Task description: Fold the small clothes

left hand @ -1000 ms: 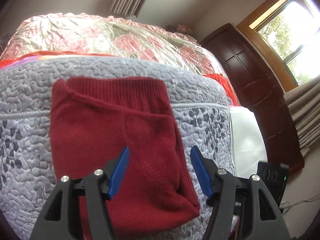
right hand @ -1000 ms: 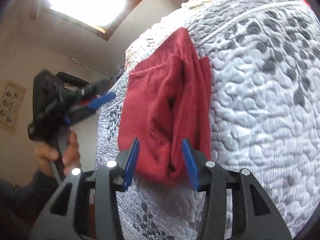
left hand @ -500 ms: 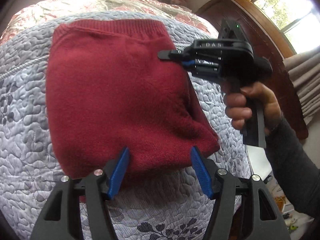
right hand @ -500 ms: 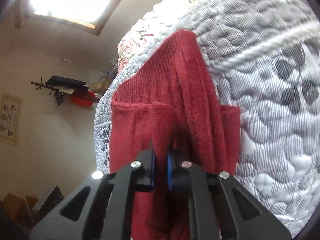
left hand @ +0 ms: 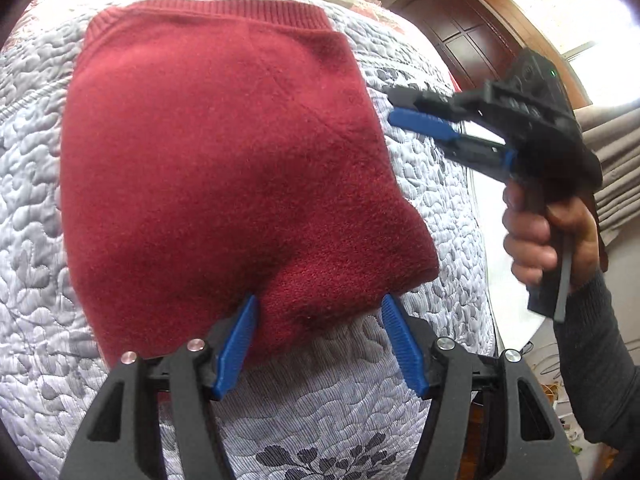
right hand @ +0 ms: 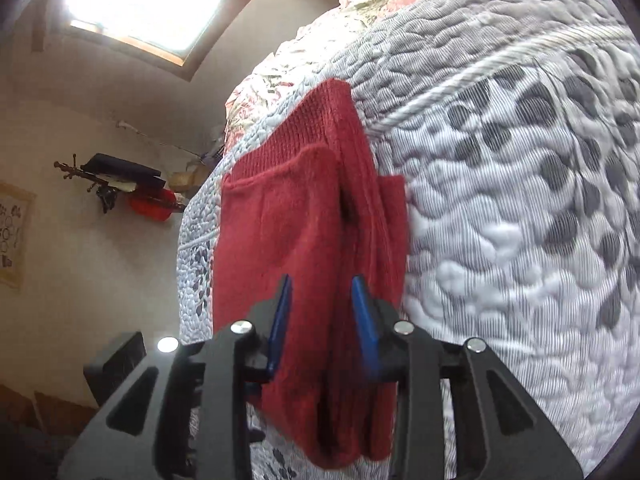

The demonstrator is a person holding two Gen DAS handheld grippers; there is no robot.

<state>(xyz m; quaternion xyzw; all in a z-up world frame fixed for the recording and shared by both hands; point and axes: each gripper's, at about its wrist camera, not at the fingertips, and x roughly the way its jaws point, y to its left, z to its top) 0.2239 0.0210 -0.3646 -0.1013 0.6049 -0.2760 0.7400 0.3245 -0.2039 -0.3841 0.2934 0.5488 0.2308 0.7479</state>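
Red knit garment (left hand: 224, 168) folded on quilt (left hand: 36, 272) | both grippers apparently parted at edges

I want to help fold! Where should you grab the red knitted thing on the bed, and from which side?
Probably the thick bottom corner of the red knit, coming from the near edge of the quilt. That corner bulges up off the quilt right between the open left gripper fingers, so there is something to pinch. The flat middle offers no edge.
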